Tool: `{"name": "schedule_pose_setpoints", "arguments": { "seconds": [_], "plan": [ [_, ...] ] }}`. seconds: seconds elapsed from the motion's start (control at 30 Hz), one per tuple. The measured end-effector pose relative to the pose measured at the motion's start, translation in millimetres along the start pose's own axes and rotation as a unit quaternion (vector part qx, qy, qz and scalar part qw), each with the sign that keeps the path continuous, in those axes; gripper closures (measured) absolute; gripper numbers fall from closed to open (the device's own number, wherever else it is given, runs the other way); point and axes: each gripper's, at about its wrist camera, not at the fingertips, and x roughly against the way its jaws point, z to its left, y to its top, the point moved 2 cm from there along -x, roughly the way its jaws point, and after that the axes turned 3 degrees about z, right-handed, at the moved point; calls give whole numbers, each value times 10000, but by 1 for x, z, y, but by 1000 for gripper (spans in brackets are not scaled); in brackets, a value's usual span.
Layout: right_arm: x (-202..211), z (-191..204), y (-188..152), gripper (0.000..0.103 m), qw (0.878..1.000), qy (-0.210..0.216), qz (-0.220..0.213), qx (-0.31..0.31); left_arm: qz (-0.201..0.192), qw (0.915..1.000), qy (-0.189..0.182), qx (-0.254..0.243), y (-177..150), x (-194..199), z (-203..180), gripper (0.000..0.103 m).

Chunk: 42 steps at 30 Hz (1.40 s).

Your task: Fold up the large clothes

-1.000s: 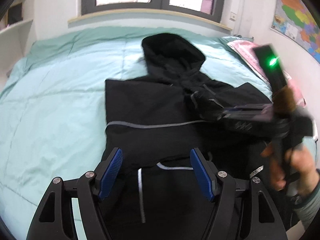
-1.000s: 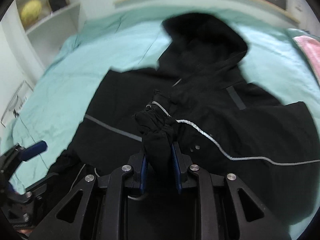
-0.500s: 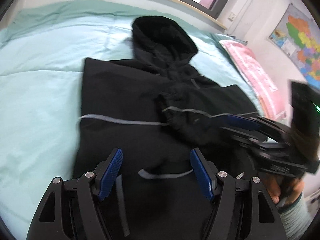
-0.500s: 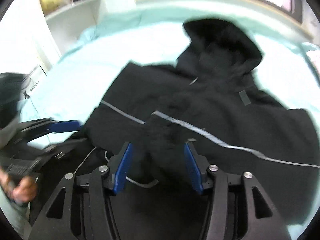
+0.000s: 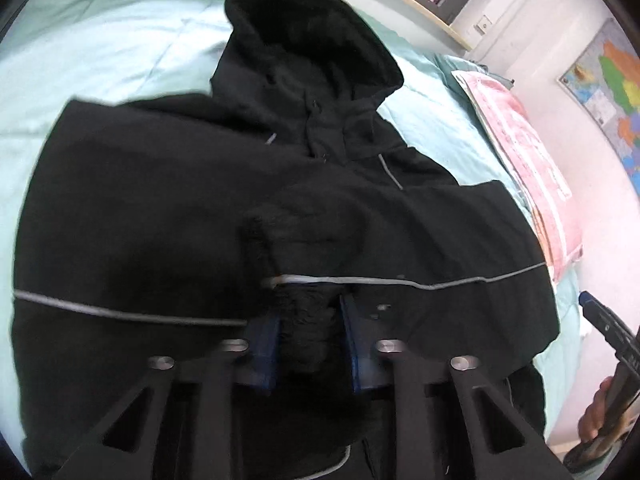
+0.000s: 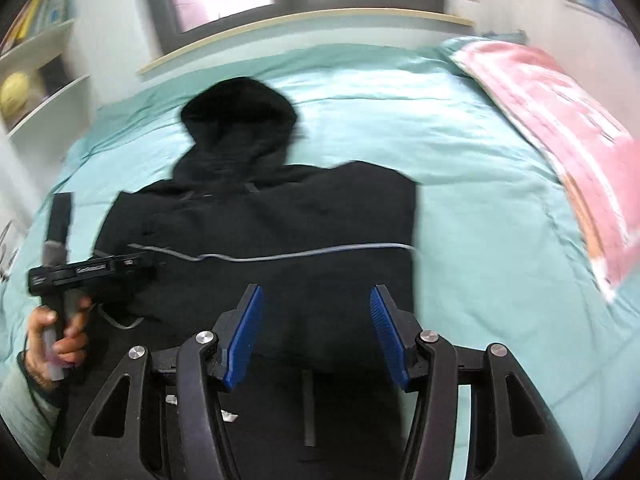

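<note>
In the left wrist view, a black jacket (image 5: 168, 216) is seen spread on the bed (image 5: 100, 52), hood (image 5: 308, 44) toward the window. The left tongs (image 5: 310, 340) are closed on a fuzzy black fold of the jacket, most likely a sleeve cuff, though dark cloth on dark cloth makes the edges hard to separate. The blue pads (image 5: 267, 354) are largely buried in the fabric. A grey reflective stripe (image 5: 420, 282) is seen running across the jacket just beyond the tongs. The lower hem is cut off by the frame and the tongs' body. A pink pillow (image 5: 524, 160) lies on the bed to the right, and a map (image 5: 612, 92) hangs on the wall, partly cut off. At the right edge, only a sliver of the right tongs (image 5: 608, 328) and some fingers are visible.

In the right wrist view, which is motion-blurred, the right tongs (image 6: 316, 328) are held wide open above the jacket (image 6: 304, 216), with nothing between the blue pads (image 6: 244, 336). The jacket's near part is hidden beneath the tongs' frame. At the left, the left tongs (image 6: 136, 266) are seen from the side, gripped by the left hand (image 6: 56, 336); their tips are lost against the black cloth. The pillow (image 6: 560, 132) lies at the right, and shelves (image 6: 44, 80) are blurred at the left edge.
</note>
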Motion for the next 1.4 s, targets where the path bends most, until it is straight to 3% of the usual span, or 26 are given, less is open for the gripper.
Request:
{"name": "schedule_pose_setpoints", "arguments": {
  "seconds": [0.13,0.23,0.3,0.37,0.47,0.53,0.6,0.67,0.73,0.8,0.87,0.93,1.03,1.17,1.2,1.23,1.4],
  "plan": [
    [-4,-20,1,44,9996,-116,28,-252,-506,9987,-69,38,10,42,5,82],
    [-18,-19,8,44,9994,-80,107,-328,-932,9954,-102,187,12,89,27,82],
    [-32,-11,13,44,9994,38,172,-309,-1004,9946,-42,273,7,110,48,82],
    [-52,6,15,44,9992,203,269,-229,-899,9952,89,373,-6,116,73,82],
    [-94,34,9,43,9976,335,602,-86,-179,9963,373,759,-29,84,112,81],
    [-127,47,-3,34,9951,-49,975,154,187,9949,315,938,-41,59,129,79],
    [-143,56,-15,30,9933,-454,983,403,65,9948,69,1018,-43,61,135,78],
    [-139,52,-12,30,9933,-361,1051,331,-125,9958,-49,911,-39,78,129,75],
    [-130,45,-2,30,9928,-90,1187,152,-576,9966,151,574,-32,105,112,72],
    [-113,43,13,30,9951,221,968,-18,-928,9946,416,206,-23,126,91,66],
    [-101,49,28,30,9963,518,679,-84,-997,9946,296,29,-10,129,68,57],
    [-99,65,46,28,9963,750,415,-57,-948,9946,288,-295,3,114,36,57],
    [-117,94,60,27,9963,755,379,157,-608,9946,567,-621,15,72,7,57],
    [-177,119,55,27,9940,-26,914,599,226,9897,1361,-388,15,-11,25,58],
    [-187,119,47,27,9925,-165,1026,642,227,9911,1290,-256,14,-18,35,58],
    [-195,117,43,27,9919,-155,1101,609,167,9936,1111,-124,12,-15,41,61],
    [-174,108,39,27,9928,93,1122,406,52,9945,1021,-229,5,18,33,65]
  ]
}}
